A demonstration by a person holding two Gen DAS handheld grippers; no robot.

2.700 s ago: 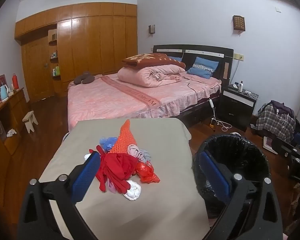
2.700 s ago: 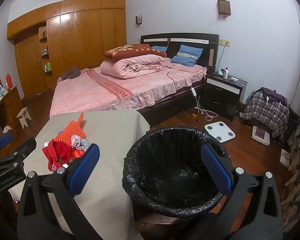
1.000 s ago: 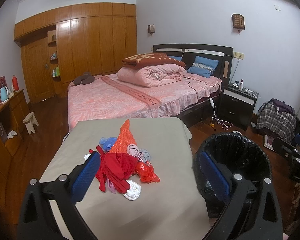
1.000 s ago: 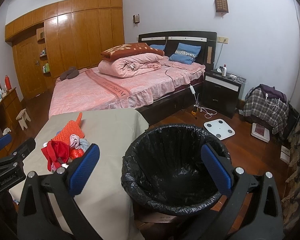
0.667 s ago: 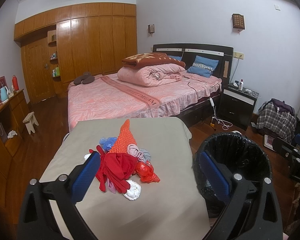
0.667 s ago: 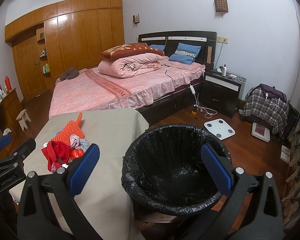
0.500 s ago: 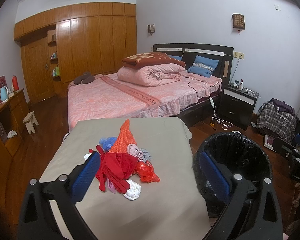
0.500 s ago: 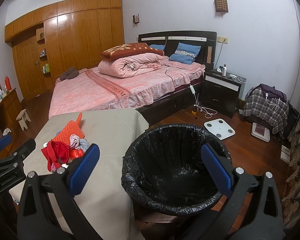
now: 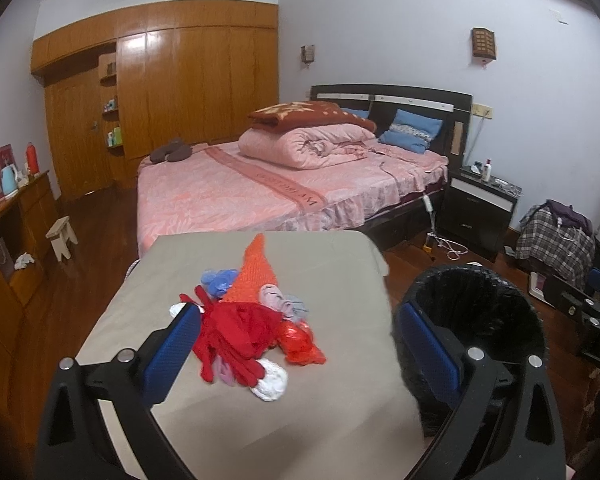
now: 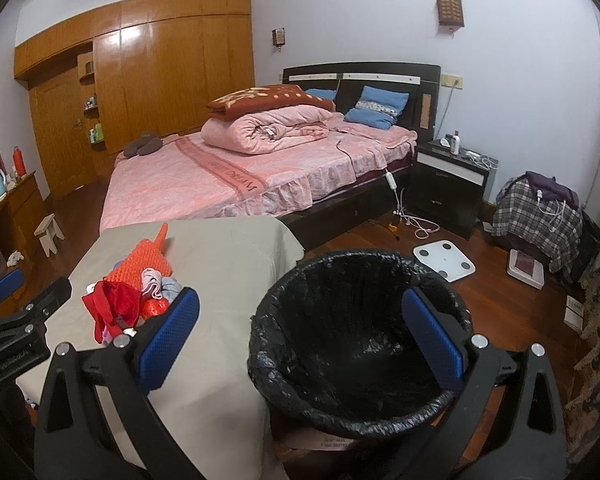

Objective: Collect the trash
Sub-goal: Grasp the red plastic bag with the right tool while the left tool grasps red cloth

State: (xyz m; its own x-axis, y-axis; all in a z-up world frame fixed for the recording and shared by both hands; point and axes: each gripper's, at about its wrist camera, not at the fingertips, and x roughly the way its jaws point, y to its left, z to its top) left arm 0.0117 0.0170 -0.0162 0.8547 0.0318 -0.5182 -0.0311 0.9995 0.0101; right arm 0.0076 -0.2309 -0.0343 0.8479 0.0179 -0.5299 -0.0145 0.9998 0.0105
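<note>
Waiting Over the Trash Pile

Nothing had been picked up yet. The pile lay mid-surface, the lined bin just beside it. The left gripper and right gripper both hung with fingers wide, empty. Next, a gripper should probably descend and pinch one scrap.

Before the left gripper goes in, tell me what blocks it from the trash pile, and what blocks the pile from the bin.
Nothing visible does. The left gripper has its jaws open, with bare table cover leading to the trash pile. The black-lined bin stands open just off the table's right edge, nothing lying between.
</note>
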